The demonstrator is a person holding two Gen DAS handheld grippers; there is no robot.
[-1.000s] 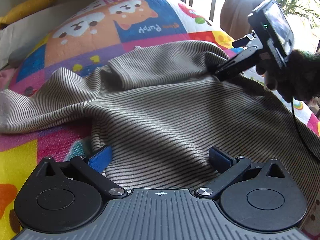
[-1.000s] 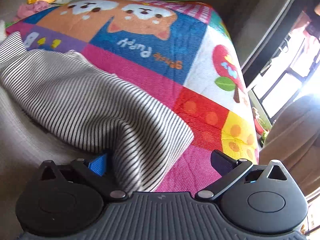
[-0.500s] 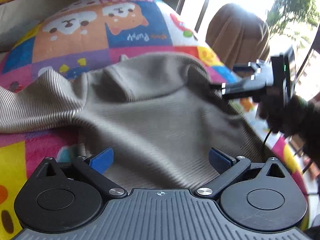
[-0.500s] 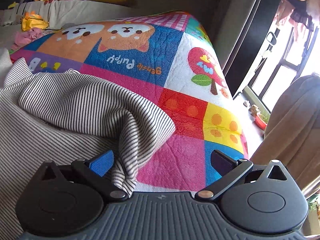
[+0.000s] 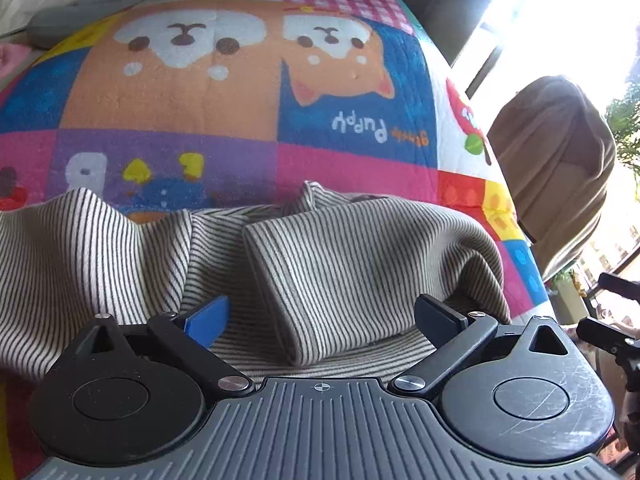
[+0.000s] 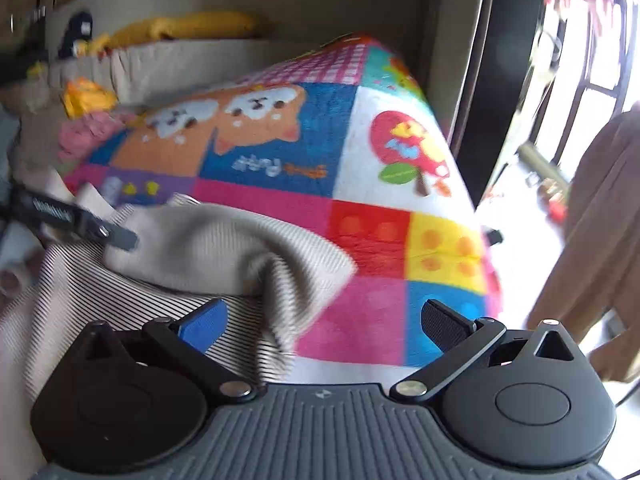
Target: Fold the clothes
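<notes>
Strong daylight floods in from the blown-out window (image 5: 580, 20) at right, glaring white. Fisheye curvature bends every edge. The right wrist view is motion-blurred, smearing the grey-and-black striped knit garment (image 6: 224, 248).

The left claw (image 5: 322, 318) is seen from its own camera with the jaws spread wide, a blue pad on the left finger and a dark pad on the right finger; nothing is gripped between them. The right claw (image 6: 324, 320) is likewise held with its jaws wide apart and nothing clamped. In the right wrist view, one dark finger of the left claw is seen at the far left, pointing rightward. In the left wrist view, parts of the right claw are glimpsed at the right edge, low and near.
</notes>
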